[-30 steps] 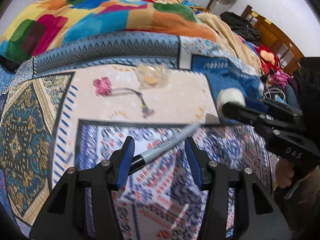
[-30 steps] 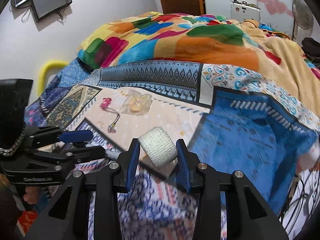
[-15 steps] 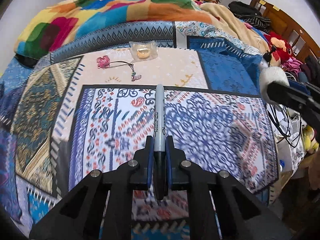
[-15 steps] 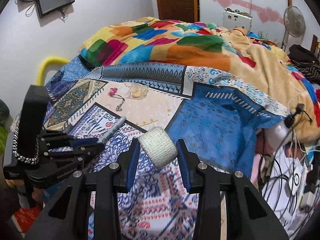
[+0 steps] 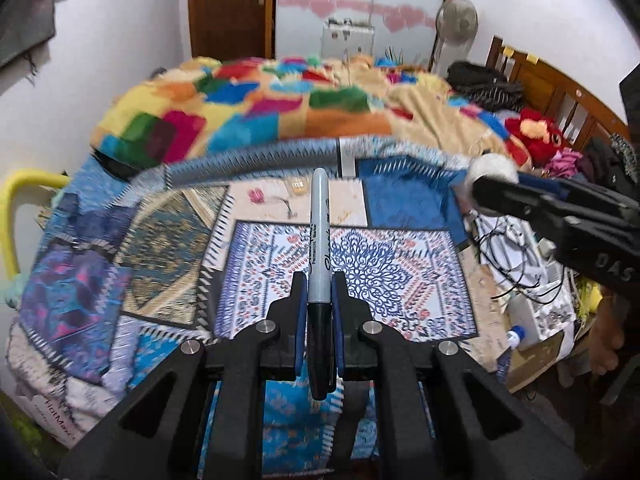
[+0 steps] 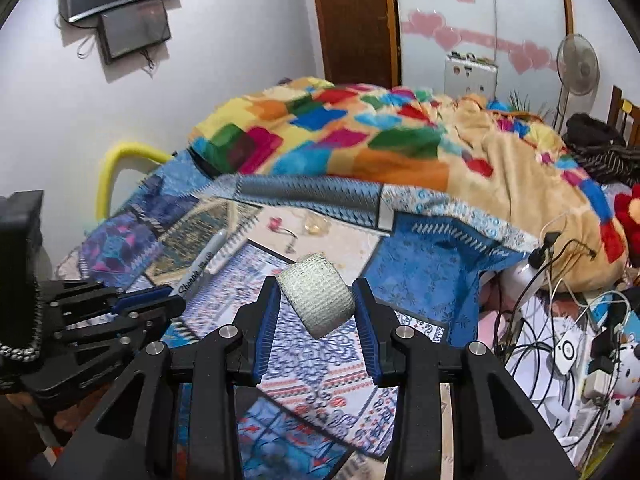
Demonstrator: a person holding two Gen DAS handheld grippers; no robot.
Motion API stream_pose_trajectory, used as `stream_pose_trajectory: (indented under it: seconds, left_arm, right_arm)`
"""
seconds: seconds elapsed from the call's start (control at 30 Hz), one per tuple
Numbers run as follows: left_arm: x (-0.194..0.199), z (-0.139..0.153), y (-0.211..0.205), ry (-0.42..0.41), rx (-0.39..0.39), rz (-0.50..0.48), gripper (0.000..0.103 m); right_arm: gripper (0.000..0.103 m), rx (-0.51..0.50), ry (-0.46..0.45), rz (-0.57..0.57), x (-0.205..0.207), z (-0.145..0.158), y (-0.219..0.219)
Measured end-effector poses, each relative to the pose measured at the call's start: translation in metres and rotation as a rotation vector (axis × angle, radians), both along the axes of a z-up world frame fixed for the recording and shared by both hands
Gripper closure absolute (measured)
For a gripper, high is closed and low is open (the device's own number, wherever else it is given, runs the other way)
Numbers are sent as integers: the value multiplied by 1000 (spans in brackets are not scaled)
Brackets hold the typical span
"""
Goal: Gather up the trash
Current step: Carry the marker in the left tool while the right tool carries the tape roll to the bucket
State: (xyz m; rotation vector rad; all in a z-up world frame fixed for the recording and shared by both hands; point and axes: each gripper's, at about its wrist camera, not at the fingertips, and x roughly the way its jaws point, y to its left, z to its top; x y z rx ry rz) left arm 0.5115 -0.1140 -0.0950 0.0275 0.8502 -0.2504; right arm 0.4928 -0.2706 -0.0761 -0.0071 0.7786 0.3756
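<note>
A bed filled most of the room, spread with a blue patterned bedsheet (image 5: 360, 264) on the near side and a patchwork blanket (image 5: 256, 116) of bright colours heaped at the far side. A brown door (image 6: 352, 20) and a standing fan (image 6: 576, 68) stood against the far wall, dark screens (image 6: 124, 4) hung on the left wall, and a tangle of cables (image 6: 560, 320) lay off the bed's right edge.

The left gripper (image 5: 319, 308) was clamped on a grey permanent marker (image 5: 319, 240), raised above the sheet. The marker's long axis ran straight away along the fingers, its black cap at the near end between the pads and its grey barrel pointing toward the far blanket.

The right gripper (image 6: 318, 304) was closed on a white bandage roll (image 6: 316, 296), held across its flat ends and tilted, clear of the sheet.

Far out on a pale panel of the sheet lay a small clear plastic wrapper (image 5: 298, 187) holding something yellow, and just left of it a pink trinket (image 5: 256, 196) on a cord.
</note>
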Motion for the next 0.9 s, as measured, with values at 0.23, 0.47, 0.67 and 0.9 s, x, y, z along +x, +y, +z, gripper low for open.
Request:
stream_pose_trajectory:
  seconds: [0.23,0.47,0.67,0.9]
  left_arm:
    - [-56,49,31,-84,-44,47,93]
    - [-113,70,73,-127,-58,122,93]
    - [-160,78,117,-150,-60,205,93]
    - [-218,79,172,-172,-42,317,93]
  right_arm:
    - [69,19,-66,41,-46,41,24]
    - [69,31,-113,102,-91,68,53]
    - [69,53,-132,158,-126,78,81]
    - [69,69,-117,233,-154,76,116]
